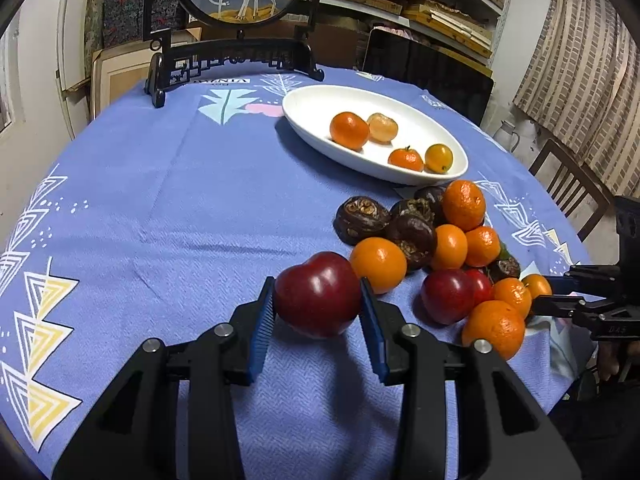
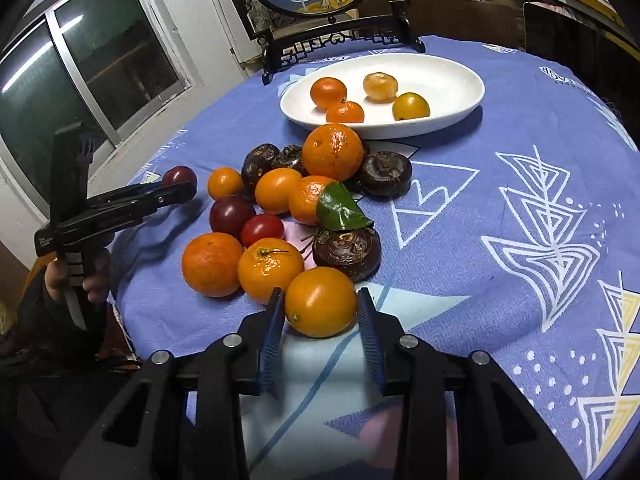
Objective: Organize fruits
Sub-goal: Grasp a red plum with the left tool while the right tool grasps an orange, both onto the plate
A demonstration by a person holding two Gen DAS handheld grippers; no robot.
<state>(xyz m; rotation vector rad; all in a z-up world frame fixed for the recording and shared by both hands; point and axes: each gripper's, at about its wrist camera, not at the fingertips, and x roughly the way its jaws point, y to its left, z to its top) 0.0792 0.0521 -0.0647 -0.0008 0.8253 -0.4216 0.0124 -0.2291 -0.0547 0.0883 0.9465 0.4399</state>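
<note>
Clearly the sorting is only begun: four small citrus fruits lie in the white oval dish (image 1: 308,120) at the far side of the table (image 1: 160,208), while the main heap (image 2: 288,200) of oranges, dark red fruits and brown, wrinkled water-chestnut-like bulbs is on the blue cloth just in front of the dish. Most of the work is left, by my reading.

The left gripper (image 1: 318,300) has its jaws clamped on a dark red plum (image 1: 318,294), which sits at the near left edge of the heap; whether it is off the cloth I cannot tell. The right gripper (image 2: 320,304) has its jaws closed against the sides of a smooth orange (image 2: 321,302) at the near edge of the heap, low over the cloth.

The left wrist view shows the plum grip closely, and a wooden chair beyond the table edge. The right wrist view shows a green leaf (image 2: 340,208) among the fruit, a window, and a hand (image 2: 76,276) on the left tool's handle. From there the plum appears only as a small dark shape at that tool's tip.
</note>
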